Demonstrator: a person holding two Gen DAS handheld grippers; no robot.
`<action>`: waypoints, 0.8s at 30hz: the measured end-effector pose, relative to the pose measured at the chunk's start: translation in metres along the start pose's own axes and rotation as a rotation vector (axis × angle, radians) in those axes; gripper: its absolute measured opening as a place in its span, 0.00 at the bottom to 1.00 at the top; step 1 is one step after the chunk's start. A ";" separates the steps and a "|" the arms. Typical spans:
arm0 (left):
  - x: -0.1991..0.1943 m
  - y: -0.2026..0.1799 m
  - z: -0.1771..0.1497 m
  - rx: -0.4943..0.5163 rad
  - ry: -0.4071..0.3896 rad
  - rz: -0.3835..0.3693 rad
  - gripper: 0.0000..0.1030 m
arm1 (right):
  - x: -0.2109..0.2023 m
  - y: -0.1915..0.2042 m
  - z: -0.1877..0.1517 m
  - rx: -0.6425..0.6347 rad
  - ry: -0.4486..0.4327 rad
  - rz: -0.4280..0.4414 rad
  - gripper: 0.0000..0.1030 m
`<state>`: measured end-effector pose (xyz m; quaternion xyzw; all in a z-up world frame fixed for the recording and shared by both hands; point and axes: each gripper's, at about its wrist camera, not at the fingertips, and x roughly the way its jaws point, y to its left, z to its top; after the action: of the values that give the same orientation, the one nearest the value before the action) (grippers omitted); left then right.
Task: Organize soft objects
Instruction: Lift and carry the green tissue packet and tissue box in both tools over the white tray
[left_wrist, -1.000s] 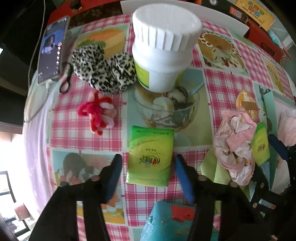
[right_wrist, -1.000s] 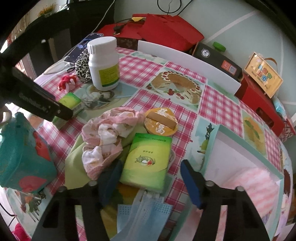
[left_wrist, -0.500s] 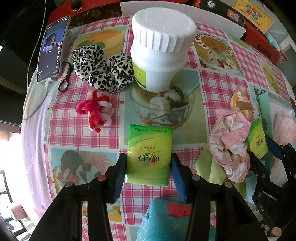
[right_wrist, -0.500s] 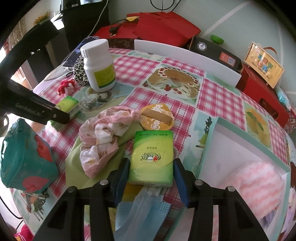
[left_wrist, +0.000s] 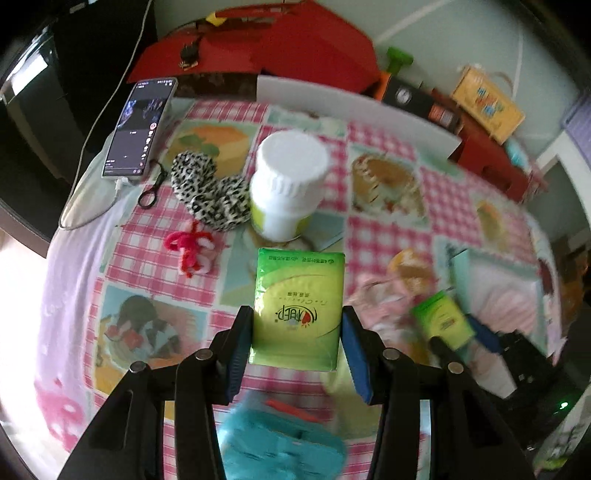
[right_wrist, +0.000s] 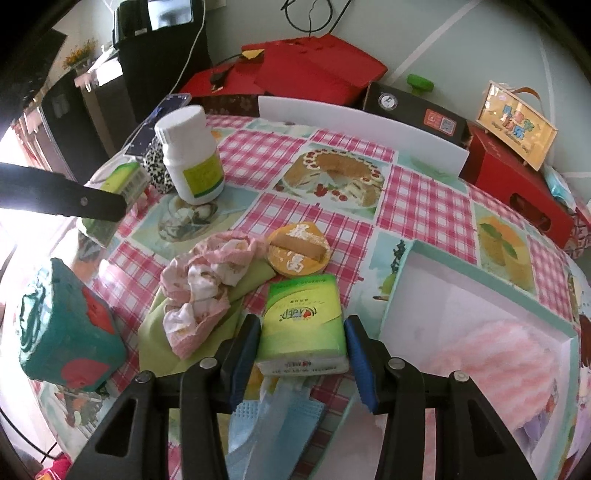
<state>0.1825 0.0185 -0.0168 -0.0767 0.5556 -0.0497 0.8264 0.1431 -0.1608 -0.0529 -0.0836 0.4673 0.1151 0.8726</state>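
My left gripper (left_wrist: 297, 343) is shut on a green tissue pack (left_wrist: 298, 306) and holds it lifted above the checked tablecloth. My right gripper (right_wrist: 301, 349) is shut on a second green tissue pack (right_wrist: 303, 325), raised a little beside an open white box (right_wrist: 476, 295) with a pink fluffy cloth (right_wrist: 491, 350) inside. A crumpled pink cloth (right_wrist: 207, 280) lies on a green cloth left of the right gripper. A leopard-print scrunchie (left_wrist: 210, 188) and a red-and-pink yarn piece (left_wrist: 190, 249) lie at the far left.
A white bottle (left_wrist: 288, 184) stands mid-table. A phone (left_wrist: 142, 125) lies at the far left edge. A teal box (right_wrist: 62, 328) sits near left. An orange round tin (right_wrist: 297, 249), blue face masks (right_wrist: 273, 421) and red boxes (right_wrist: 310, 74) behind the table are also there.
Both grippers closed on their green tissue packs and lifted them off the table. The left gripper rose and tilted up, showing more of the room.
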 end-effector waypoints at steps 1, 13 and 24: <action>-0.004 -0.004 -0.001 -0.008 -0.016 -0.008 0.47 | -0.002 -0.001 0.001 0.003 -0.005 -0.002 0.48; -0.021 -0.052 0.005 -0.035 -0.141 -0.053 0.47 | -0.038 -0.029 0.006 0.073 -0.097 -0.021 0.48; -0.027 -0.102 0.005 -0.015 -0.193 -0.109 0.47 | -0.080 -0.062 0.003 0.152 -0.193 -0.079 0.48</action>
<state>0.1776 -0.0764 0.0282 -0.1175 0.4687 -0.0825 0.8716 0.1198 -0.2296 0.0177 -0.0240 0.3848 0.0524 0.9212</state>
